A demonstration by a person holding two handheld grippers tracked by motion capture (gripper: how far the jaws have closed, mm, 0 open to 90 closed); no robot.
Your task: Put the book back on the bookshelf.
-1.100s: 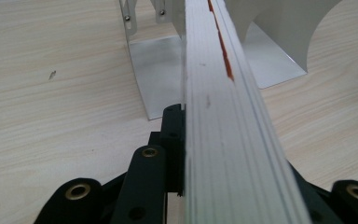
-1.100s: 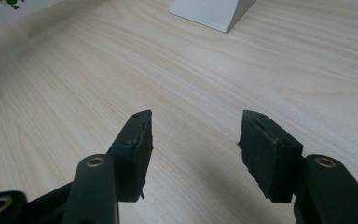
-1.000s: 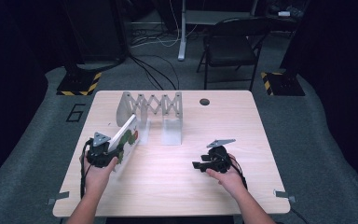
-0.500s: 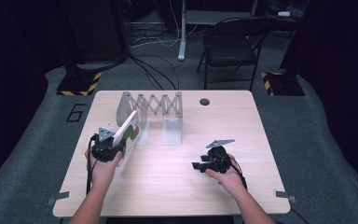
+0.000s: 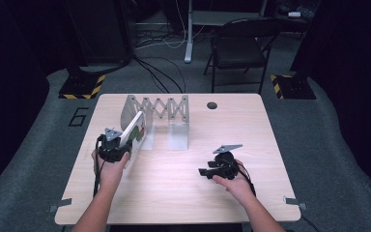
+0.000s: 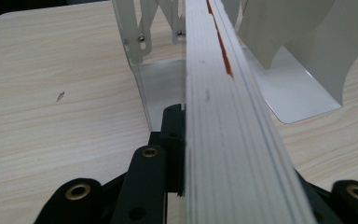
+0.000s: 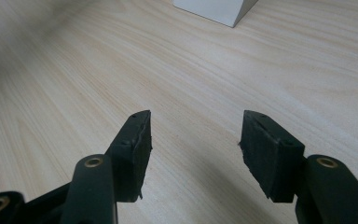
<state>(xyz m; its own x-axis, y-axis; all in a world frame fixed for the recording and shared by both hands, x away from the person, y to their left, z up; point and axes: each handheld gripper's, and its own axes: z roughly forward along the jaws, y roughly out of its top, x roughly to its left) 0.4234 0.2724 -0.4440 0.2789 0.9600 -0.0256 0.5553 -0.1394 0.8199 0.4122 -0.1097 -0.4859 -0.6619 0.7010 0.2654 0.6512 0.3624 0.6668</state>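
Note:
My left gripper (image 5: 124,151) is shut on a thin white book (image 5: 135,130) with red and green print, held on edge and tilted. The book's far end reaches the left part of a metal accordion rack (image 5: 160,107) at the back left of the table. In the left gripper view the book's page edge (image 6: 228,140) runs up the middle, one black jaw pressed on its left side, with the rack's upright (image 6: 133,42) and a curved white plate (image 6: 303,60) just ahead. My right gripper (image 5: 203,171) rests open near the front right, nothing between its jaws (image 7: 196,135).
The wooden table (image 5: 251,130) has a dark round hole (image 5: 212,105) near its back edge. The rack's right plate (image 5: 178,136) stands on the tabletop, and its corner (image 7: 214,9) shows ahead of the right gripper. A folding chair (image 5: 236,48) and cables lie beyond the table.
My left hand has carried the book forward and a little right, toward the rack. The right hand has stayed where it was.

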